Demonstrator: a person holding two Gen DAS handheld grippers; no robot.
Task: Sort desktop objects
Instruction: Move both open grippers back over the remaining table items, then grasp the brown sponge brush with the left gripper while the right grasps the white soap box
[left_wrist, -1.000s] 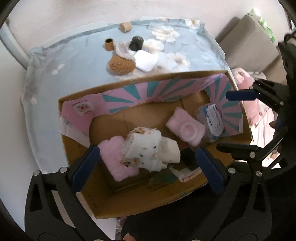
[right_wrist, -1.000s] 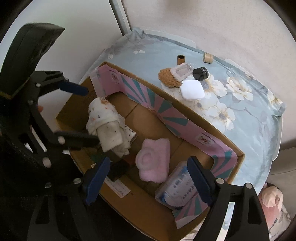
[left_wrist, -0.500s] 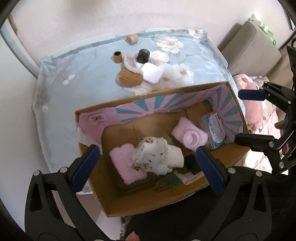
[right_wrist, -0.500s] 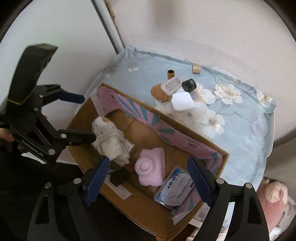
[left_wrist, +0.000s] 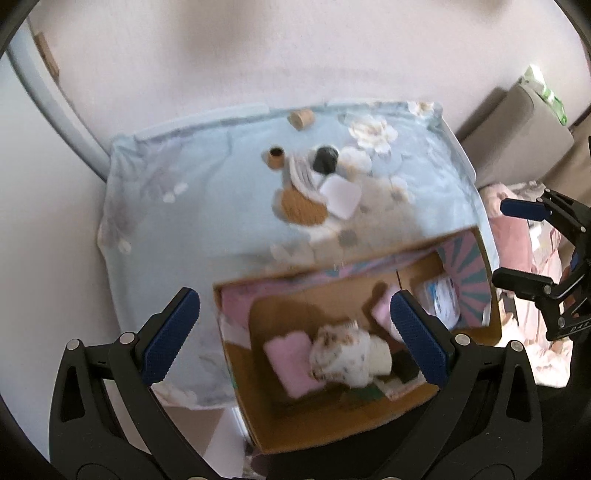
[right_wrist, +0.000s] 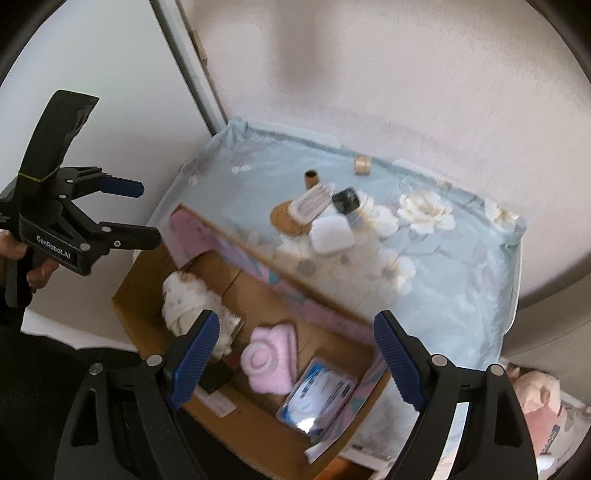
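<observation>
— Both grippers have gone up since a moment ago. The cardboard box (left_wrist: 332, 432) looks smaller under them now, and more of the tabletop (left_wrist: 207, 221) shows.

— Are they holding anything?

— No. The left gripper (left_wrist: 291, 339) has its fingers (left_wrist: 171, 336) wide, with nothing between them. The right gripper (right_wrist: 291, 360) is wide and empty too.

— So what step is this?

— I think they just finished at the box and are going for the next thing. The box already has a pink towel (left_wrist: 291, 363), a spotted cloth bundle (left_wrist: 347, 358), a pink camera toy (right_wrist: 267, 360) and a clear packet (right_wrist: 319, 397) in it.

— What is left?

— A little pile sits on the far side of the tabletop, well apart from all the fingers: a brown round pad (left_wrist: 303, 210), a white square case (left_wrist: 341, 195), a black cap (left_wrist: 325, 158), and two small cardboard tubes (left_wrist: 275, 157) beside it.

— What next?

— One gripper needs to reach far over the box, come down on one piece, and close. The pieces touch each other, so it must pick carefully.
</observation>
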